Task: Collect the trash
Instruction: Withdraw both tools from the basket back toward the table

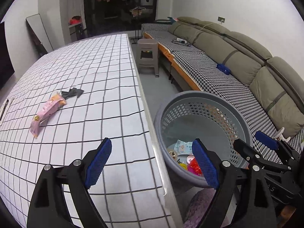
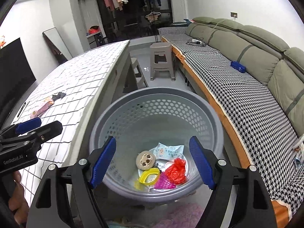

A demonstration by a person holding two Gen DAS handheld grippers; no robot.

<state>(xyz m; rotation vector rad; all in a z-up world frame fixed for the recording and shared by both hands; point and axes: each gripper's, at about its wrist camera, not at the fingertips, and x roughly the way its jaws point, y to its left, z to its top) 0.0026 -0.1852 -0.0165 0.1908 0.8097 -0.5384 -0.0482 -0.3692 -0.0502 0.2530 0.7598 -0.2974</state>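
Right wrist: grey basket (image 2: pixel 121 117) holds red bag (image 2: pixel 175 171), blue packet (image 2: pixel 171 151).

Round grey perforated plastic basket (image 2: pixel 155 98): matt, smooth. White black-grid tablecloth (image 1: pixel 85 72): cloth, slightly wrinkled. Pink glossy snack wrapper (image 1: pixel 47 112): crinkled film. Crumpled red plastic bag (image 2: pixel 175 171): shiny. Blue ribbed gripper pads (image 2: pixel 103 161): rubbery, matt. Olive sofa cushions (image 1: pixel 241 64): soft cloth.

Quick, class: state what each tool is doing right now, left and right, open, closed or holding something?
Left tool: open, holding nothing.
Right tool: open, holding nothing, above the basket.
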